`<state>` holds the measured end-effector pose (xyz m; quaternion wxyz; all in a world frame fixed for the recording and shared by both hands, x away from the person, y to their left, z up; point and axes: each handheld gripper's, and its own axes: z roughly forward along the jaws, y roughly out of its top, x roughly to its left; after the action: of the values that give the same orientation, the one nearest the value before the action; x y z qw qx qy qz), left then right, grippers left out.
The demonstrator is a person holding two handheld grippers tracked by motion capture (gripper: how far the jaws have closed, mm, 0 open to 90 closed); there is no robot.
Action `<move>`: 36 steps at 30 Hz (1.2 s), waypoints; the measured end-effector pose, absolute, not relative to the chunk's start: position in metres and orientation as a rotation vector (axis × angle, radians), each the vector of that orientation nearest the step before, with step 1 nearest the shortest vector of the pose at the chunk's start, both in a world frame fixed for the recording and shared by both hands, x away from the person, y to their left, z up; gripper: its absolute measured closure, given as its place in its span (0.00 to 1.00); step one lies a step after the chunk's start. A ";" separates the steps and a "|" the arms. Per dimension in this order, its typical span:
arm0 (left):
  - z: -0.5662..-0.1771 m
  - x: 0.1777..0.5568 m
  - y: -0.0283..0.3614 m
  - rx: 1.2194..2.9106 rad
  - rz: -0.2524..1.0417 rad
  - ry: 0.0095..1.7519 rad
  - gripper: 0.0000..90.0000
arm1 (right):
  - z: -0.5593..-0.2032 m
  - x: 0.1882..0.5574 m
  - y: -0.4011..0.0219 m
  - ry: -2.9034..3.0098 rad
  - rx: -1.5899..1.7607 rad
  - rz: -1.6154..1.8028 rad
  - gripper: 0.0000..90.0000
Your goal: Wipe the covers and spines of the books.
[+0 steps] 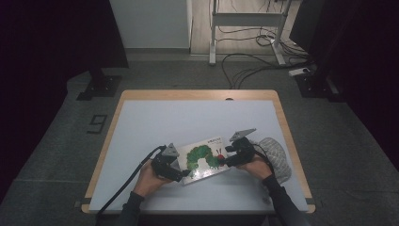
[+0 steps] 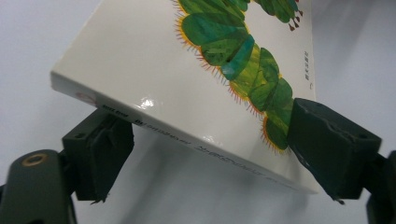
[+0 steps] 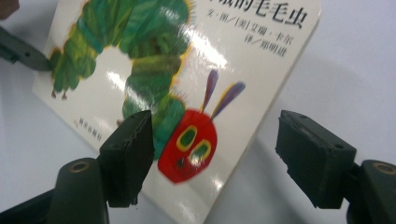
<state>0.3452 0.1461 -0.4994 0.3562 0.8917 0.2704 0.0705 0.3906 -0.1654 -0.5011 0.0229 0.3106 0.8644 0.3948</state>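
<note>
Left claw [image 2: 205, 154] straddles the picture book's [image 2: 154, 70] spine corner, one jaw on the cover, the other beneath; whether it pinches, I cannot tell. Right claw [image 3: 212, 154] gapes wide at the book's opposite end, one jaw over the cover. The book tilts above the pale surface [image 1: 155, 122]; a grey cloth [image 1: 277, 153] lies beside the right claw.

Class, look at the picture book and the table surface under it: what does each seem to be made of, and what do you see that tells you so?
Book: glossy coated card or paper, judging by the bright glare patches on its cover and its stiff, flat edge. Table: a matt pale sheet, possibly laminate, with a wood-coloured rim; no glare shows on it.
</note>
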 end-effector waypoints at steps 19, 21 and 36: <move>-0.472 0.341 0.157 2.227 0.265 0.711 0.52 | -0.486 0.397 -0.162 2.600 0.967 1.298 0.54; -0.470 0.341 0.158 2.226 0.278 0.712 0.55 | -0.484 0.396 -0.162 2.587 0.957 1.299 0.55; -0.452 0.338 0.166 2.211 0.350 0.726 0.74 | -0.472 0.396 -0.155 2.520 0.924 1.320 0.59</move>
<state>0.3380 0.1660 -0.4516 0.3839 0.8676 0.2847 0.1373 0.3961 -0.1553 -0.4723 0.0753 0.3082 0.8400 0.4401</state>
